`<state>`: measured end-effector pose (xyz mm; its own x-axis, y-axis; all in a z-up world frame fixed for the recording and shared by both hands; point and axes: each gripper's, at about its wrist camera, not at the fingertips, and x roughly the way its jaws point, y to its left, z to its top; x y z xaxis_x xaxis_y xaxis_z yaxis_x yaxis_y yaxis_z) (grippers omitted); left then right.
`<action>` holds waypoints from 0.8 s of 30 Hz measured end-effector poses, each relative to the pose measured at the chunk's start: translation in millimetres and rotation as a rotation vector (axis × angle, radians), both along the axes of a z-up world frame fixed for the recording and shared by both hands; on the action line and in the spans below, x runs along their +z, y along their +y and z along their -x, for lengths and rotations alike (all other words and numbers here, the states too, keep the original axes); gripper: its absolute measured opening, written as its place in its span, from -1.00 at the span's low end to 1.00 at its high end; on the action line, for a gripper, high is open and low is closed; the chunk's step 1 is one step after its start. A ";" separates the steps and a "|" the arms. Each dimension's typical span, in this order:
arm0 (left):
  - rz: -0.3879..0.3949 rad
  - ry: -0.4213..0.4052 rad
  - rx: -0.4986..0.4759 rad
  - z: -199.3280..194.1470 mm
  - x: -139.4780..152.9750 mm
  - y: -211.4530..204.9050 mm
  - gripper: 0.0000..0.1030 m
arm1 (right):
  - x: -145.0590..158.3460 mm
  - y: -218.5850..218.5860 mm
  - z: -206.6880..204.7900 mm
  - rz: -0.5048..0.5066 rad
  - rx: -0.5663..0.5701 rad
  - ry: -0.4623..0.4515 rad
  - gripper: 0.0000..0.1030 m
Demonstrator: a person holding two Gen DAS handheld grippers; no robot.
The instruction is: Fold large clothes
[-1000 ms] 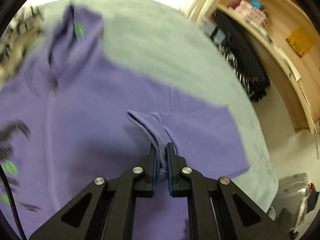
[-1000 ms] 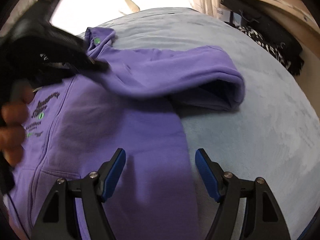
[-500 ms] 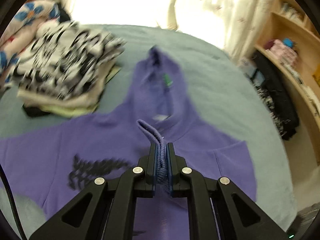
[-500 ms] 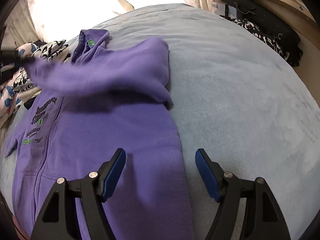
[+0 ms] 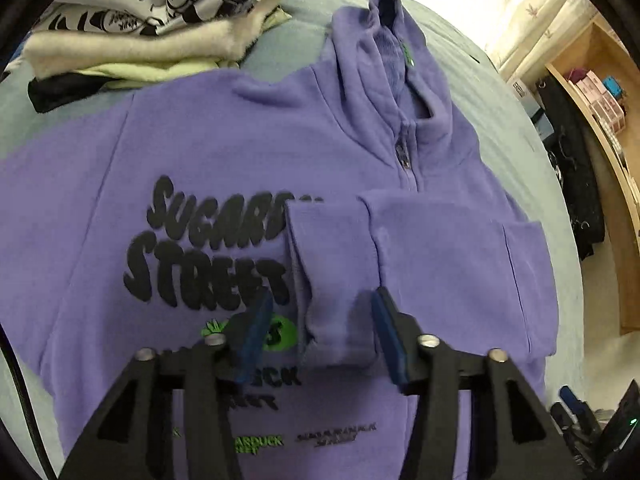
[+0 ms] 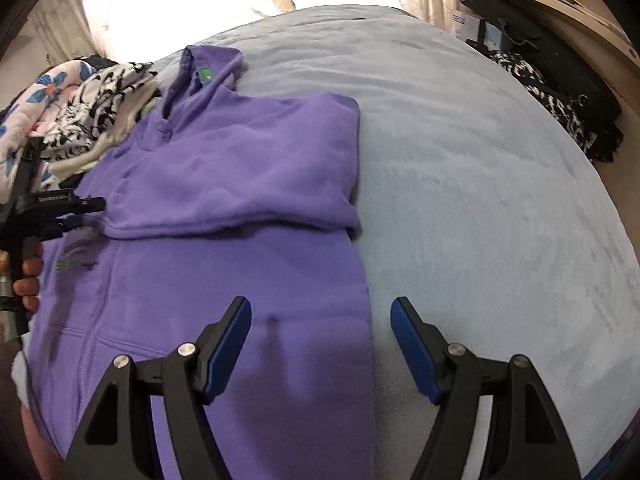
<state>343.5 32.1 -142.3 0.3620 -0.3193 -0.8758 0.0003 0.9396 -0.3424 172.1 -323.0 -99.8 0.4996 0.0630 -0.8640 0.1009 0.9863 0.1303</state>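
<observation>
- Left wrist view: the left tongs (image 5: 318, 330) are opening. A second ago they were pinched on the ribbed cuff (image 5: 332, 280) of the sleeve; now the blue pads stand clear on either side of it and no longer press it.
- The cuff lies released on the chest of the purple fleece zip hoodie (image 5: 224, 152), partly covering the black printed lettering (image 5: 208, 236). The right sleeve now runs folded across the front, so I judge this sleeve fold done.
- The hoodie lies front up on the pale blue bed (image 5: 480, 80), with its hood toward the window. Just beyond its shoulder sits a stack of folded clothes (image 5: 156, 20), a black-and-white print on top.
- At the right, wooden shelves (image 5: 600, 92) hold small boxes, with dark garments heaped below them.
- Right wrist view: the right tongs (image 6: 320, 338) stand wide and empty, as they did a second ago, hovering over the hoodie's lower right edge where it meets the bed.
- The folded sleeve (image 6: 240, 168) makes a flat band across the chest, where half a second ago it hung mid-air. At the left edge a hand (image 6: 26, 276) grips the other tool.
- What seems left: the opposite sleeve, then the body.
</observation>
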 end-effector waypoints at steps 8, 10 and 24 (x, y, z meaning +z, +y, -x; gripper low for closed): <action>0.023 0.033 0.016 -30.6 -19.4 -0.3 -0.01 | 9.4 -47.2 -96.6 -0.207 -0.092 -0.004 0.41; 0.023 0.025 0.013 -36.3 -19.3 -3.8 -0.02 | 2.2 -56.6 -119.8 -0.234 -0.118 0.005 0.41; -0.008 -0.132 0.062 -45.2 -3.5 0.2 -0.93 | -45.1 -43.3 -212.6 -0.252 -0.060 0.084 -0.60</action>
<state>388.8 32.4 -145.8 0.4933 -0.2861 -0.8215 -0.0133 0.9418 -0.3359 384.7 -366.3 -144.9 0.4364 0.2540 -0.8632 0.1788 0.9157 0.3598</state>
